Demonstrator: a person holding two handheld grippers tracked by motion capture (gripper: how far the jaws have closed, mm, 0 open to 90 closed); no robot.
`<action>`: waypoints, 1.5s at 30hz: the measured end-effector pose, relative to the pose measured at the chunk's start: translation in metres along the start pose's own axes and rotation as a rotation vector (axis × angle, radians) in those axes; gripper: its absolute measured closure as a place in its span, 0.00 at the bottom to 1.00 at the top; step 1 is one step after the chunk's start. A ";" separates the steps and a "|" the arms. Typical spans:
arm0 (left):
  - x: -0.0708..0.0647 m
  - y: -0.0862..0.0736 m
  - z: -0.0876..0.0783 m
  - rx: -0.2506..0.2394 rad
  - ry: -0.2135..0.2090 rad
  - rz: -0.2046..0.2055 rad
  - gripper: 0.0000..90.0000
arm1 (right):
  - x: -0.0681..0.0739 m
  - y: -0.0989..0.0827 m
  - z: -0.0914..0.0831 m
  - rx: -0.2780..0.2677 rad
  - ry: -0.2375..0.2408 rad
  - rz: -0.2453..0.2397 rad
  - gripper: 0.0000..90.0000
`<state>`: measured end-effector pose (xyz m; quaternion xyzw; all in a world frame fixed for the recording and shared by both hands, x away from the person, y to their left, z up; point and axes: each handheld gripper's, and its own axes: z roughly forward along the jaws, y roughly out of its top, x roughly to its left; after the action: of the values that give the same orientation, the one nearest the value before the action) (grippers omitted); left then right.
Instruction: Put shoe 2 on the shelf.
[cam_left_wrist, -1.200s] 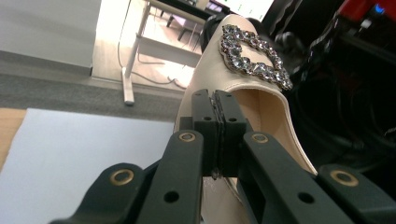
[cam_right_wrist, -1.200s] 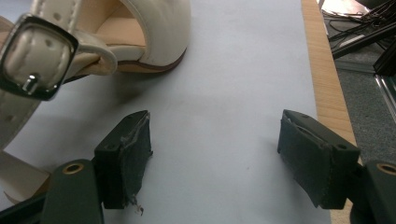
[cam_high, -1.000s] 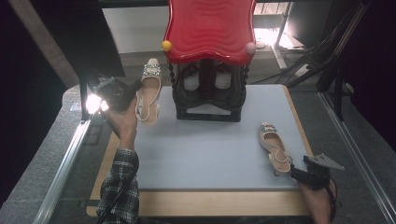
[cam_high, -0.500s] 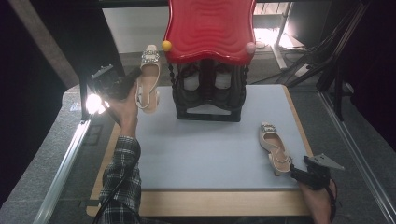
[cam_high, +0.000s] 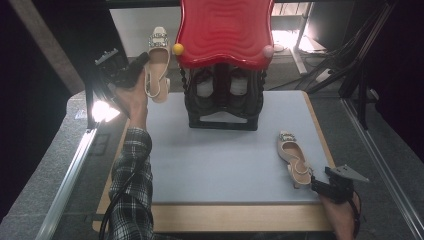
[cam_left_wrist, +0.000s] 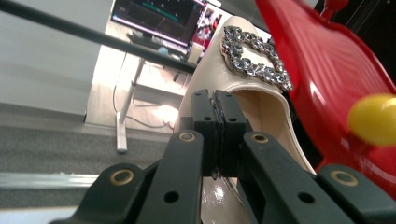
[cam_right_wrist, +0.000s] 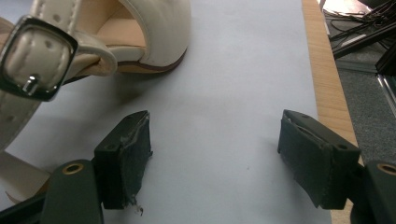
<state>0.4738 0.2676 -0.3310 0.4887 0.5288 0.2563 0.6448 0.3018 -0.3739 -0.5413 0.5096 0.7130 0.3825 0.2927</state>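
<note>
Lifted clear of the tabletop since a second ago, the cream buckled slingback shoe rises beside the red-roofed black rack, left gripper fingers pinching its side; right gripper fingers spread, idle.

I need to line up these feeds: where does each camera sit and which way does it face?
High view: above the person's side, looking forward and down at the mat; both forearms show.
Left gripper view: on the left gripper, facing its held shoe.
Right gripper view: on the right gripper, low over the mat.
Shared: red rack in high and left gripper views.
</note>
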 end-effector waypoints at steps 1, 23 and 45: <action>-0.001 0.003 0.001 -0.007 -0.001 0.004 0.99 | 0.000 0.000 0.000 0.000 0.000 0.000 0.28; -0.011 0.067 0.044 -0.095 -0.047 -0.026 0.99 | -0.002 0.000 0.000 -0.005 0.014 0.013 0.28; -0.051 0.119 0.057 -0.140 -0.137 -0.055 0.98 | 0.000 0.000 0.000 0.000 -0.001 -0.004 0.28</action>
<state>0.5339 0.2505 -0.2037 0.4442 0.4776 0.2409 0.7188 0.3019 -0.3734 -0.5416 0.5085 0.7138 0.3815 0.2938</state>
